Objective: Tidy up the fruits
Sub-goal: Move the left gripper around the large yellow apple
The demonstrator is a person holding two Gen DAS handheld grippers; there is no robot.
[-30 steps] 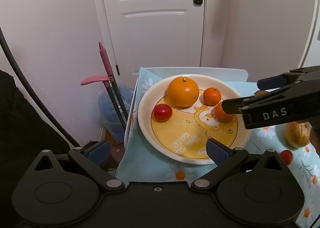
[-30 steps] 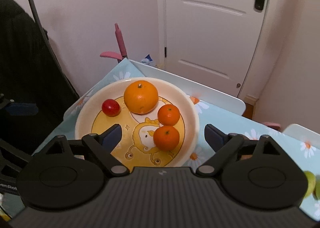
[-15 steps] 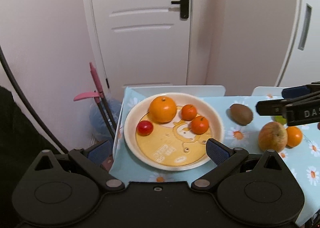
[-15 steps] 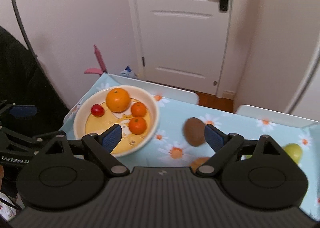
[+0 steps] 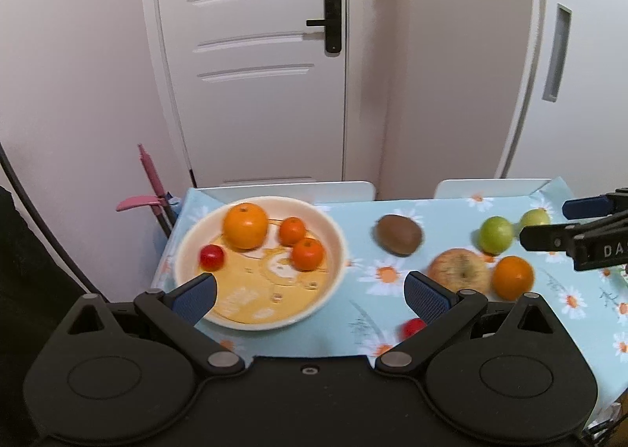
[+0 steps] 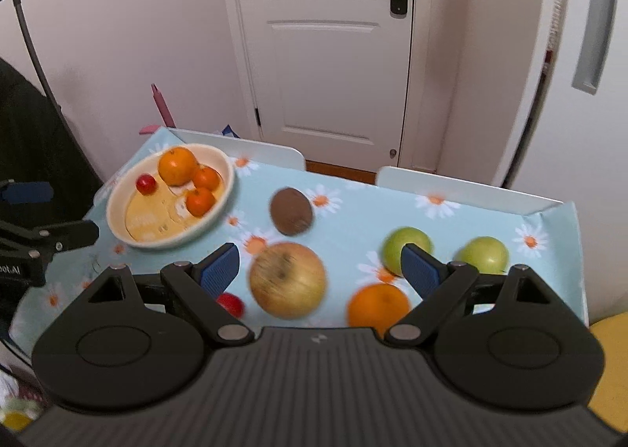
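Currently both claws are hanging above the daisy-print light-blue tablecloth (image 6: 353,207), jaws spread wide, gripping nothing.

Largest to smallest:
- Round cream plate with yellow cartoon centre (image 5: 333,242) is sitting at the far-left of the table, holding four fruits: one large orange (image 5: 245,225), two small tangerines (image 5: 292,231), one red cherry tomato (image 5: 212,256).
- Loose fruits are lying right of the plate, seven in all: one big yellow-red apple (image 6: 288,280), two green apples (image 6: 404,246), one loose orange (image 6: 378,307), one brown oval kiwi (image 6: 291,211), one small red tomato (image 6: 231,303) near the edge.

Key relation: the big apple is sitting straight ahead of the right gripper (image 6: 316,270), roughly centred between its fingertips, near side of the table. Being roundish, it's not imposing any grip axis. Left gripper (image 5: 310,295) is pointing at the plate's right rim, so the right hand is looking nearer to the loose fruit.

Judging: next pick is probably going to the right claw, then a carry left to the plate.
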